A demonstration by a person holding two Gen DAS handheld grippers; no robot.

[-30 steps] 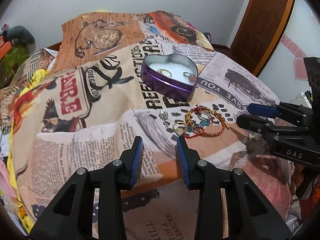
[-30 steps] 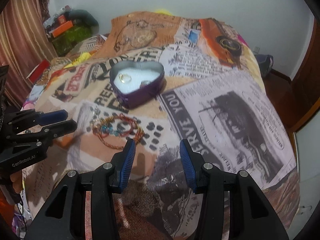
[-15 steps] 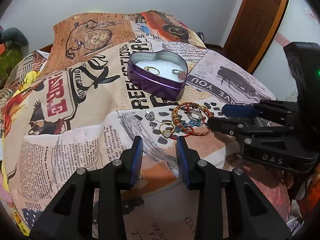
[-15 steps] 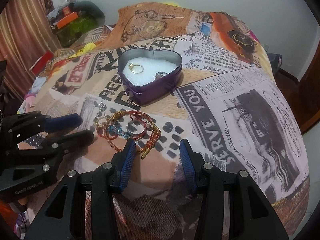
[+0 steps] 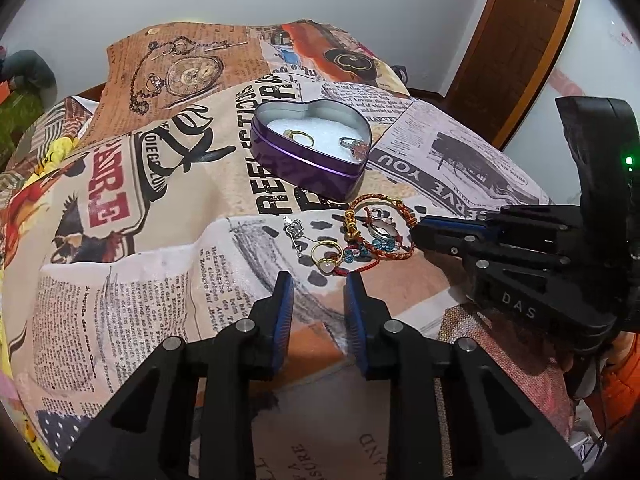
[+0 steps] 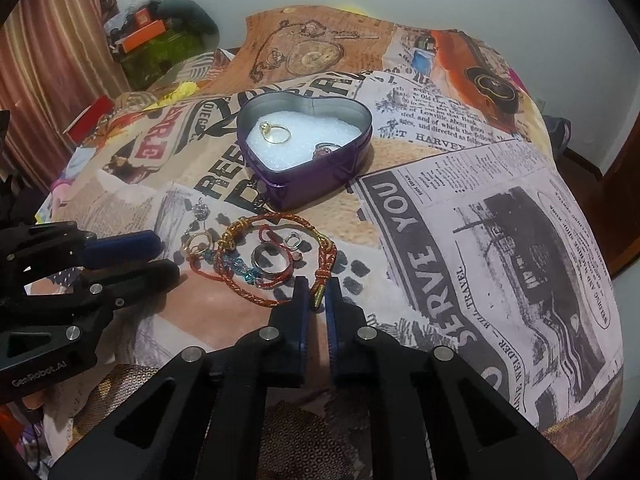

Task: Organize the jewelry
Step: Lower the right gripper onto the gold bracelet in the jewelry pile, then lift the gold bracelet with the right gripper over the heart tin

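Note:
A purple heart-shaped tin (image 5: 308, 160) (image 6: 320, 184) with white padding holds a gold ring (image 6: 276, 133) and a stone ring (image 5: 354, 147). In front of it lies a pile of jewelry: a red-gold braided bracelet (image 6: 276, 224) (image 5: 384, 254), a silver ring (image 6: 270, 260), a gold ring (image 5: 326, 258), blue beads and a small silver charm (image 5: 294, 228). My right gripper (image 6: 317, 292) is nearly shut around the bracelet's gold clasp end (image 6: 319, 299). My left gripper (image 5: 318, 280) is open and empty, just short of the gold ring.
The jewelry lies on a newspaper-print cloth (image 5: 160, 260) over a rounded surface that drops away at the edges. A wooden door (image 5: 520, 40) stands at the right; clutter and a curtain (image 6: 48, 80) are at the left.
Both grippers have moved forward to the jewelry pile. My right gripper has narrowed from wide open to nearly shut around the bracelet's clasp end.

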